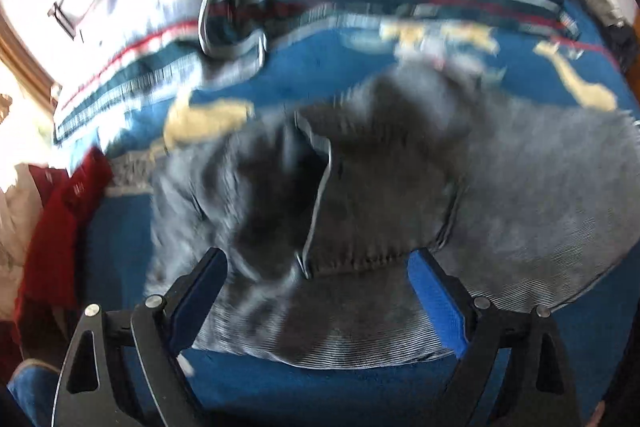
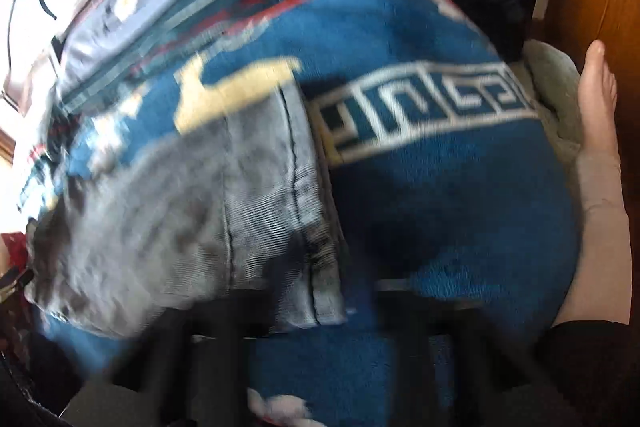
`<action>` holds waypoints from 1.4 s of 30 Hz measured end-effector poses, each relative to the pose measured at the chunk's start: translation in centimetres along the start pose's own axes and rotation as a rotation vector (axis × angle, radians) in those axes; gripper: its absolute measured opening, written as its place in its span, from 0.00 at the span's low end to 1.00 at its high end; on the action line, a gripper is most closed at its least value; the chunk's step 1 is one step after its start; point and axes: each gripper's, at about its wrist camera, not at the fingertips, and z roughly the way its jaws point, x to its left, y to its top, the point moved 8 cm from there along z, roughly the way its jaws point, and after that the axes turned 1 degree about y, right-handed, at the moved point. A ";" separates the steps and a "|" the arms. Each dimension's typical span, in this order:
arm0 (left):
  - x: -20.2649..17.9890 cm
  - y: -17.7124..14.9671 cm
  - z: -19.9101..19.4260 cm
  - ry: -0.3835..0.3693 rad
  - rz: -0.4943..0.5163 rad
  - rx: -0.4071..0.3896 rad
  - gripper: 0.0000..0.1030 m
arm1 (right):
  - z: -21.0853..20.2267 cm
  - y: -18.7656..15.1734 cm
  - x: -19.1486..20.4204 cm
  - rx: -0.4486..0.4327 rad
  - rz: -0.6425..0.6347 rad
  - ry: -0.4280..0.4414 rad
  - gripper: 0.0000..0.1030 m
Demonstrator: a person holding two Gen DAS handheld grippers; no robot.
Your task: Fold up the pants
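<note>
A: Where do the grey pants (image 1: 384, 195) lie?
B: Crumpled on the blue blanket (image 1: 320, 75) of the bed.
A: And each claw?
B: Left claw (image 1: 316, 303) spread wide, empty, above the fabric; right claw (image 2: 360, 311) blurred, closed.

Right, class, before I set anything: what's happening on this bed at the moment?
A person with a gripper in each hand is folding grey corduroy pants laid on a blue patterned blanket. The left gripper is open, its blue-padded fingers wide apart over a pocket seam, gripping nothing. The right gripper is blurred at the hem of a pant leg; whether it holds fabric cannot be told. The person's bare foot rests at the blanket's edge.
</note>
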 end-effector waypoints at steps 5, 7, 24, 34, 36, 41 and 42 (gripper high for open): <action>1.6 -1.9 2.2 -0.005 -0.082 0.091 0.91 | -2.6 0.9 0.8 -0.128 -0.091 -0.065 0.08; 1.8 -1.8 2.6 -0.014 -0.107 0.100 0.91 | -2.7 1.1 -0.2 -0.132 -0.105 -0.145 0.08; -22.6 1.2 -9.2 -0.258 0.423 -0.302 0.94 | -3.4 1.9 -2.2 -0.143 0.150 0.126 0.51; -39.0 1.8 -11.0 -0.484 0.668 -0.311 0.93 | -3.4 2.2 -2.8 -0.127 0.182 0.199 0.52; -40.7 1.4 -10.7 -0.499 0.686 -0.290 0.90 | -3.3 2.4 -3.2 -0.123 0.204 0.210 0.52; -43.1 0.4 -8.1 -0.495 0.730 -0.201 0.77 | -2.8 2.3 -3.7 -0.091 0.246 0.224 0.52; -43.3 0.2 -7.3 -0.482 0.735 -0.183 0.74 | -2.6 2.3 -3.7 -0.085 0.253 0.225 0.52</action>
